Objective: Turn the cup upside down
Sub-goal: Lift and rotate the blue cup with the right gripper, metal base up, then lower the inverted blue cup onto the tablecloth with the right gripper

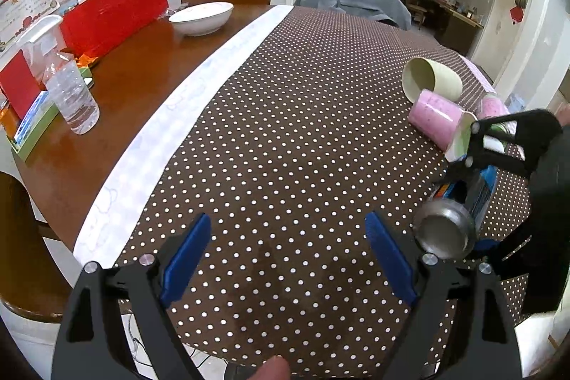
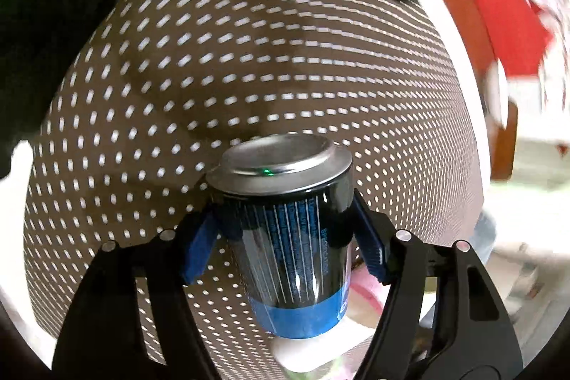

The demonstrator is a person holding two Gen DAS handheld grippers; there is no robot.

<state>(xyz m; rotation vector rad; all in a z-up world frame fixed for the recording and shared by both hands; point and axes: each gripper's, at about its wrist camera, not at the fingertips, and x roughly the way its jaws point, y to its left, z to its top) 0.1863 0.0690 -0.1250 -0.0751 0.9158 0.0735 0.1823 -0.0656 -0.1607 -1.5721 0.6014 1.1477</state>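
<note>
The cup is a dark blue metal cylinder with a silver base (image 2: 285, 230). My right gripper (image 2: 281, 244) is shut on it, blue pads on both sides, and holds it above the dotted cloth with the silver base facing forward; the background is blurred. In the left wrist view the cup (image 1: 452, 219) hangs at the right, silver base toward the camera, in the black right gripper (image 1: 473, 145). My left gripper (image 1: 288, 259) is open and empty over the near part of the brown dotted tablecloth (image 1: 302, 116).
A pink cup (image 1: 434, 116), a pale green cup (image 1: 429, 79) and another pink cup (image 1: 493, 107) lie on their sides at the far right. A white bowl (image 1: 201, 16), red bag (image 1: 117, 6) and plastic bottle (image 1: 71, 95) stand on the bare wood at left.
</note>
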